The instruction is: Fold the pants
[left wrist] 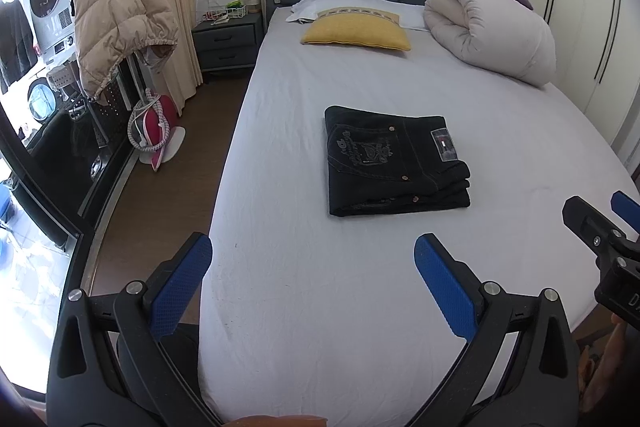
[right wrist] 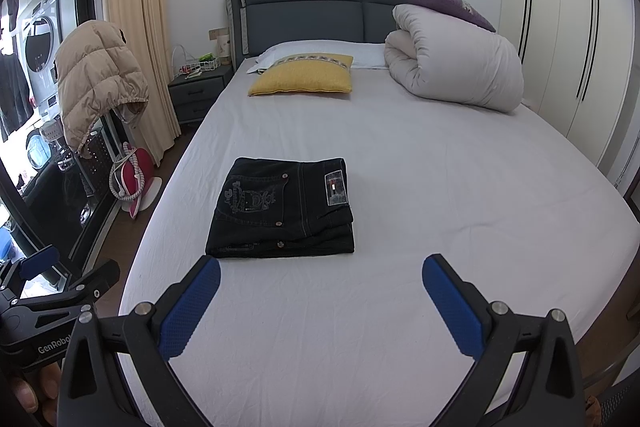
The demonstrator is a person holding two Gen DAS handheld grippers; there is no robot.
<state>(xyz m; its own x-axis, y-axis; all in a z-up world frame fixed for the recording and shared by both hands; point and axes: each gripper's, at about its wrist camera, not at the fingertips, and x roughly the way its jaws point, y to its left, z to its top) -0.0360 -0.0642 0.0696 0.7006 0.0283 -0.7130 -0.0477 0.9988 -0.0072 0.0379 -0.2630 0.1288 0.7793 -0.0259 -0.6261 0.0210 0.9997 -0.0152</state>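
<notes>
pants folded into a compact dark stack, lying mid-bed on the grey sheet — untouched. left gripper spread wide, empty; right gripper likewise spread, empty — both short of the stack.

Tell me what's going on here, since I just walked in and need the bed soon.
A person is holding a claw in each hand over the foot of the bed. The left claw and the right claw are both open and hold nothing. A pair of black pants lies on the sheet, folded into a neat flat stack, apart from both claws. Judging by that, the folding looks finished.
</notes>
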